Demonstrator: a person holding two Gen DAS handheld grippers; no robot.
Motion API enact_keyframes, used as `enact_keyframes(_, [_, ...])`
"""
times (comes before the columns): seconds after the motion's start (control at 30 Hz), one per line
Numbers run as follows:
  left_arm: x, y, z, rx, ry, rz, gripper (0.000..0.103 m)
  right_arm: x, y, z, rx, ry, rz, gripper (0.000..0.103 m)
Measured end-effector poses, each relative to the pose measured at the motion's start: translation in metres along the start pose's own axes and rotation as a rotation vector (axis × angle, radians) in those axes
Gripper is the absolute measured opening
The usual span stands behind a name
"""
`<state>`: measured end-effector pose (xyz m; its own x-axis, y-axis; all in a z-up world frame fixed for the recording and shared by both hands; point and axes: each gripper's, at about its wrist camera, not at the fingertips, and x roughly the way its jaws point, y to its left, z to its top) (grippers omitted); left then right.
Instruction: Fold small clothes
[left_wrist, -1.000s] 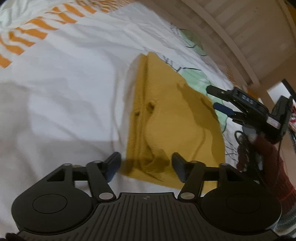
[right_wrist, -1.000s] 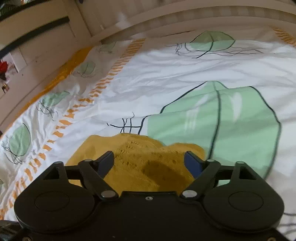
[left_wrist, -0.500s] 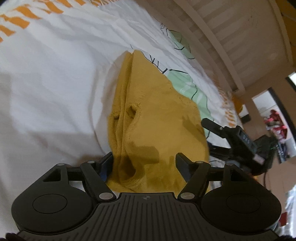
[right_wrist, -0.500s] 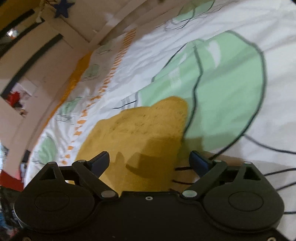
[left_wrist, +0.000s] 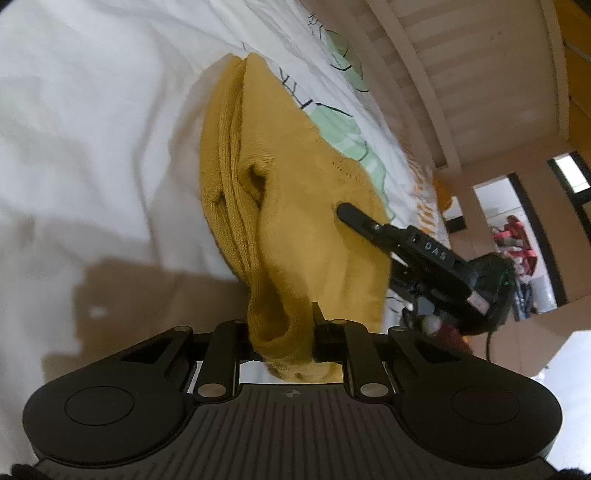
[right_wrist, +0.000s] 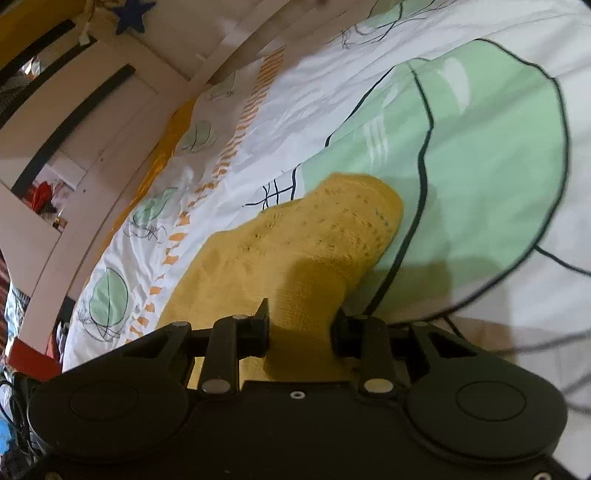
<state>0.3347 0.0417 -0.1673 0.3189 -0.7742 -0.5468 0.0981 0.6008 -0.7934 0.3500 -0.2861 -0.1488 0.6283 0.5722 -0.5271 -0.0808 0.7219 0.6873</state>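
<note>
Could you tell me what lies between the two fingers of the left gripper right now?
In the left wrist view, a bunched edge of the mustard knit garment sits between the left gripper's fingers, which have just closed and pinch it.

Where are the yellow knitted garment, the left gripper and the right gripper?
yellow knitted garment (left_wrist: 295, 206), left wrist view, flat middle.
left gripper (left_wrist: 282, 332), left wrist view, between its fingertips.
right gripper (right_wrist: 301, 325), right wrist view, between its fingertips.

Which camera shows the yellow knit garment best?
The left wrist view: most of the yellow knit garment, with its ribbed folded edge, shows there. The right wrist view shows only one rounded end on the bedspread.
</note>
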Motion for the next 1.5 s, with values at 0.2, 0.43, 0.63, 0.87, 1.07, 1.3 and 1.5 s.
enact_keyframes(0.2, [-0.021,-0.030,-0.031,0.019,0.036,-0.022,0.017,-0.057,0.024,-0.027,-0.004,0.007,-0.031,0.040])
enact_keyframes(0.43, [-0.050,-0.061,-0.111,0.057,0.123,-0.057,0.017,-0.128,0.017,-0.093,0.052,0.103,-0.083,0.040])
enact_keyframes(0.63, [-0.046,-0.058,-0.168,0.105,0.176,0.075,0.018,-0.167,0.006,-0.132,0.085,0.034,-0.187,0.048])
enact_keyframes(0.87, [-0.053,-0.057,-0.186,0.194,0.083,0.262,0.023,-0.181,0.007,-0.146,0.015,-0.054,-0.291,0.064])
enact_keyframes(1.07, [-0.065,-0.084,-0.207,0.343,0.010,0.342,0.024,-0.185,0.012,-0.152,-0.032,-0.113,-0.317,0.075])
enact_keyframes(1.3, [-0.088,-0.131,-0.232,0.600,-0.122,0.279,0.024,-0.197,0.015,-0.155,-0.066,-0.189,-0.315,0.083])
enact_keyframes(1.5, [-0.078,-0.157,-0.214,0.681,-0.214,0.266,0.026,-0.199,0.016,-0.156,-0.079,-0.210,-0.316,0.085])
